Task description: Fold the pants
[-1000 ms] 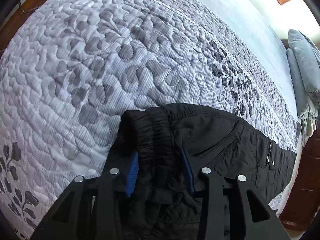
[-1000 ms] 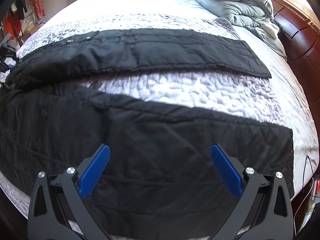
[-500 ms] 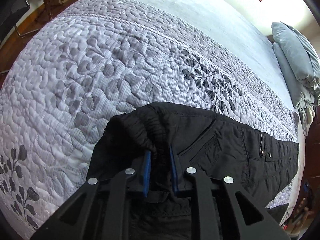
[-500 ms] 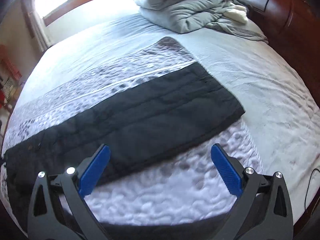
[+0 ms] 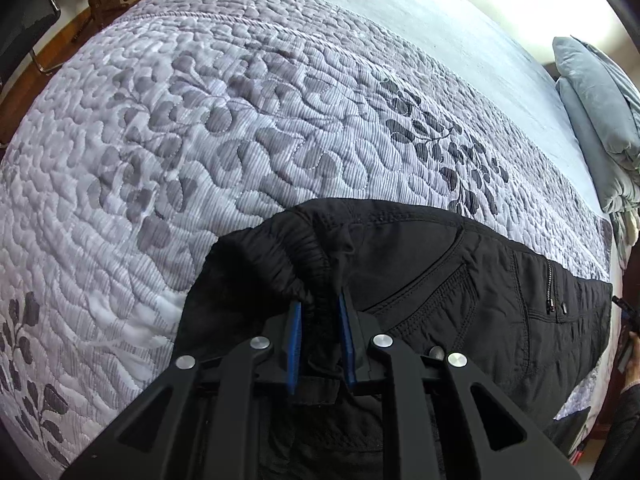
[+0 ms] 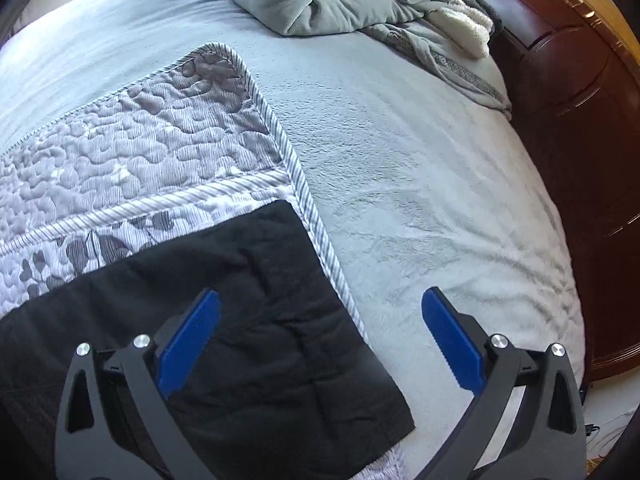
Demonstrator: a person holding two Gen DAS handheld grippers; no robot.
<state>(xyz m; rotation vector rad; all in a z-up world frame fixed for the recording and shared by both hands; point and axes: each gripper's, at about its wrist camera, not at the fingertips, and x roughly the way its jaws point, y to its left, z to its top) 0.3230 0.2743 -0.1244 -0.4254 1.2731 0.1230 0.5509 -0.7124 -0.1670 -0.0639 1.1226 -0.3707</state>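
Pants (image 5: 460,280) waistband now pinched tight by left gripper (image 5: 320,312), loose before; right gripper (image 6: 320,320) moved to leg hem, wide open, empty.

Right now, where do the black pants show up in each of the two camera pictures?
Left wrist view: black pants fill the lower middle and right, waistband pinched in the left gripper.
Right wrist view: only a leg end, lower left, beneath the open right gripper.
Shared landmark: the quilted grey bedspread under them.
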